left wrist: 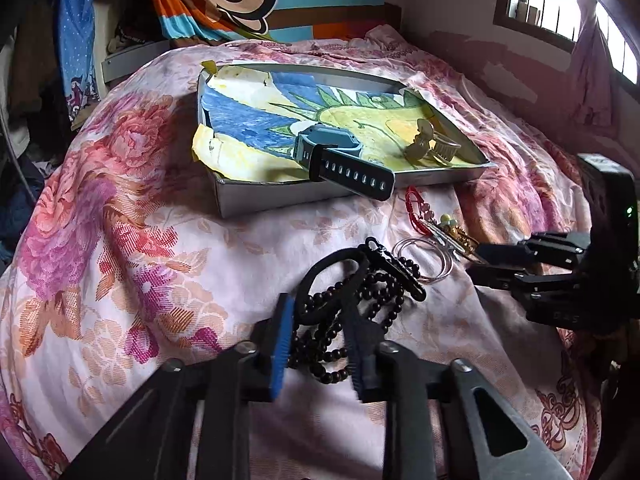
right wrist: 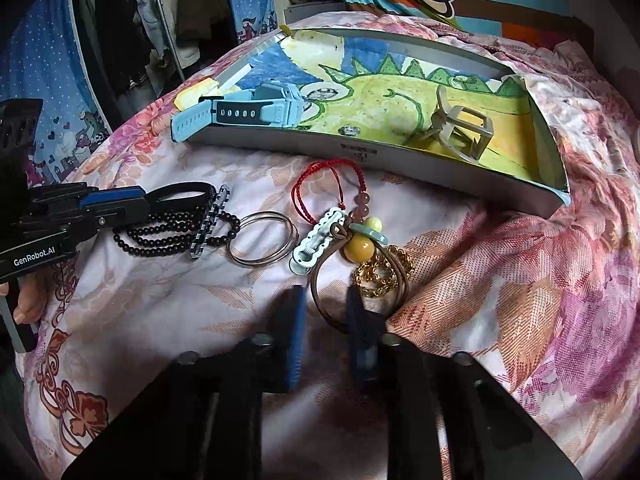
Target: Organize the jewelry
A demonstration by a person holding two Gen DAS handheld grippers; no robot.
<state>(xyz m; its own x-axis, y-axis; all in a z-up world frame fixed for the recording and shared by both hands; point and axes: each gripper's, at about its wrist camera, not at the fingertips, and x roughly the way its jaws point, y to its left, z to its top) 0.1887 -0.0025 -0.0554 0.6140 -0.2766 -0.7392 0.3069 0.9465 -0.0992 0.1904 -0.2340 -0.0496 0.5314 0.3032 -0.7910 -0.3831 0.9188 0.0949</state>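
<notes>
- Left wrist view: left gripper [left wrist: 320, 340] narrowed around the black beads [left wrist: 360, 300] and black hair tie [left wrist: 336, 280] on the floral bedspread [left wrist: 120, 240], apparently pinching them for a lift toward the tray [left wrist: 256, 200]. Watch [left wrist: 340, 160] and hair claw [left wrist: 430, 142] already there.
- Right wrist view: right gripper [right wrist: 326, 320] closed to a small gap on the brown cord [right wrist: 320, 296] beside the gold chain [right wrist: 380, 280], close before the tray, ready for sorting. Clear rings [right wrist: 262, 244] and red bracelet [right wrist: 320, 188] untouched.
</notes>
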